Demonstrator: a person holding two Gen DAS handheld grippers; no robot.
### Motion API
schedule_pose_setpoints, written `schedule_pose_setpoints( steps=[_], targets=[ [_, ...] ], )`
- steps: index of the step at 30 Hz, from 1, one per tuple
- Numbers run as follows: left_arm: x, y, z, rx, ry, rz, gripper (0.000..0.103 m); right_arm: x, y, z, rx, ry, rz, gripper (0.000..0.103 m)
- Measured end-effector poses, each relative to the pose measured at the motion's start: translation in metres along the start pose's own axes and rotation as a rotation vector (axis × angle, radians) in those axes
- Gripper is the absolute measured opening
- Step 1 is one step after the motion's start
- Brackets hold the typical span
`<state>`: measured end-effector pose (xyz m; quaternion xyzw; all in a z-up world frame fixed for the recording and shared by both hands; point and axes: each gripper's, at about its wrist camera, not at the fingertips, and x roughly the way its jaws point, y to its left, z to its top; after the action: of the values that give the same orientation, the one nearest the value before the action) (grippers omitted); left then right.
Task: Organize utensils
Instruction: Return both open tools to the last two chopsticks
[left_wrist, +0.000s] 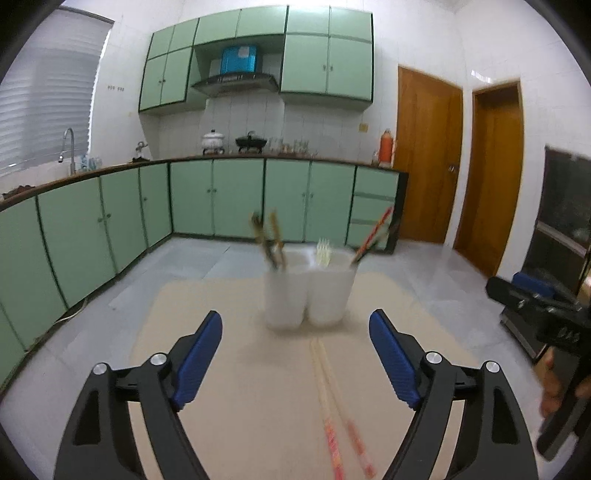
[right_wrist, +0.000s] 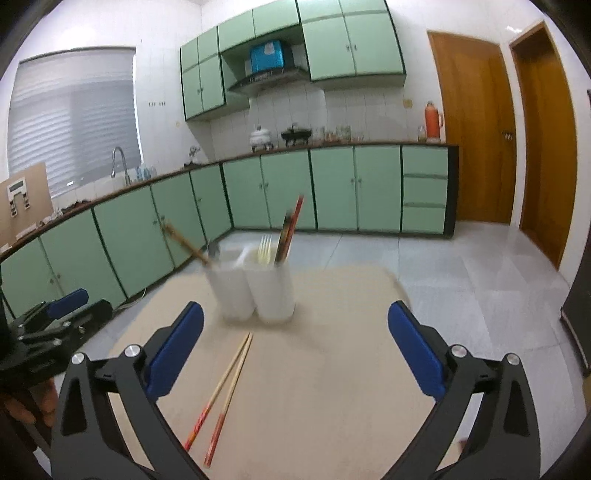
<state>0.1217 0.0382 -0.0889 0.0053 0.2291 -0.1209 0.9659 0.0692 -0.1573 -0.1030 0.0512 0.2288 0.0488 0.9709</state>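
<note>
Your left tool (left_wrist: 295, 354) and right tool (right_wrist: 295, 345) gape wide, empty, over the beige desk (right_wrist: 332, 369) in a green-cabinet kitchen; chopsticks (right_wrist: 225, 387) lie between them, white holder (right_wrist: 258, 295) with utensils ahead.

A home kitchen: mint-green base cabinets (left_wrist: 236, 195) run under a dark L-shaped bench (right_wrist: 332, 144), with matching wall cupboards (left_wrist: 325, 62) around a range hood (left_wrist: 234, 81). A sink tap (left_wrist: 68, 147), a white pot (left_wrist: 213, 140), a wok (left_wrist: 251, 142) and an orange thermos (right_wrist: 433, 122) stand there beside wooden doors (left_wrist: 428, 155).
</note>
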Motion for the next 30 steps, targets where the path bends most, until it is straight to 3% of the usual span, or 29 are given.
schedule_pose_setpoints(
  steps=[7, 17, 19, 21, 26, 30],
  targets=[
    [0.004, 0.011, -0.061, 0.02, 0.115, 0.045, 0.081, 0.014, 0.031, -0.065, -0.028, 0.09, -0.017, 0.097],
    [-0.001, 0.031, -0.102, -0.009, 0.173, 0.086, 0.081, 0.025, 0.067, -0.125, -0.036, 0.119, -0.046, 0.096],
    [-0.003, 0.032, -0.105, -0.008, 0.172, 0.092, 0.081, 0.027, 0.072, -0.131, -0.03, 0.116, -0.063, 0.094],
    [-0.004, 0.033, -0.108, -0.001, 0.171, 0.101, 0.081, 0.031, 0.075, -0.133, -0.033, 0.128, -0.063, 0.082],
    [-0.005, 0.037, -0.112, -0.008, 0.172, 0.104, 0.081, 0.037, 0.089, -0.14, -0.078, 0.17, -0.05, 0.076],
    [-0.003, 0.038, -0.111, -0.015, 0.17, 0.101, 0.081, 0.044, 0.096, -0.143, -0.1, 0.22, -0.05, 0.065]
  ],
)
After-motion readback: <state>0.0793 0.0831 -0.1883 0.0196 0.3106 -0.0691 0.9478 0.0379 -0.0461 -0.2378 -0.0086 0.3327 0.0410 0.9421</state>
